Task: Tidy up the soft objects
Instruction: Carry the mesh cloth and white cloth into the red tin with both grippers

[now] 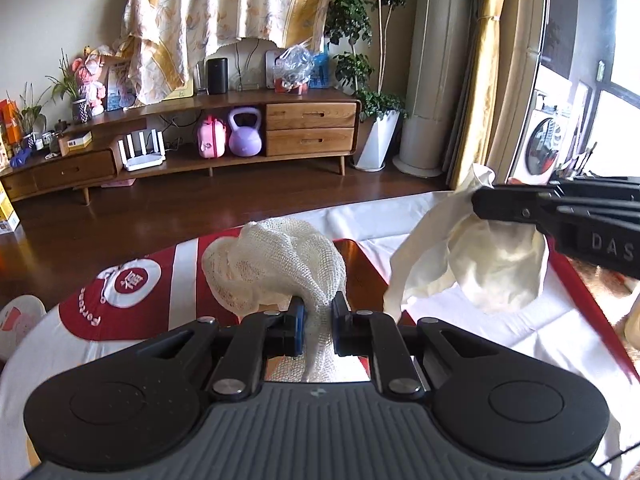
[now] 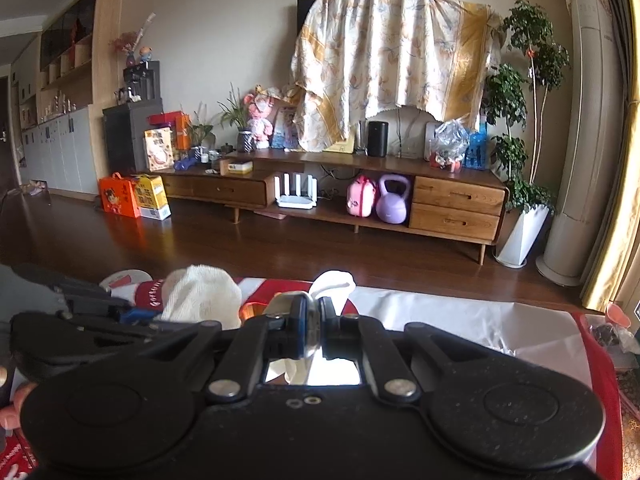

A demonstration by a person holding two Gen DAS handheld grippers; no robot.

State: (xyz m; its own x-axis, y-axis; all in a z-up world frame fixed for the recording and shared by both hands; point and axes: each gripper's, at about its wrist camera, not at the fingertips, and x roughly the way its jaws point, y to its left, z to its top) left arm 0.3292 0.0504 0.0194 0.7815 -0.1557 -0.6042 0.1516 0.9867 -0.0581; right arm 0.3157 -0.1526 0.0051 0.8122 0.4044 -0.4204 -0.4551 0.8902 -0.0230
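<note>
Gauze cloth (image 1: pixel 276 264) hangs pinched in the left gripper (image 1: pixel 318 320) at six o'clock, glove (image 1: pixel 488 264) clamped by the right gripper (image 1: pixel 480 204) at three o'clock (both above the table (image 1: pixel 500 328)), so lower each separately, releasing only once settled.

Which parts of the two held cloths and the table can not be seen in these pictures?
- White mesh gauze cloth: lower end hidden behind the left gripper body, left wrist view.
- Smooth cream cloth: mostly hidden behind the right gripper, right wrist view.
- Red and white tablecloth: near part covered by both grippers.
</note>
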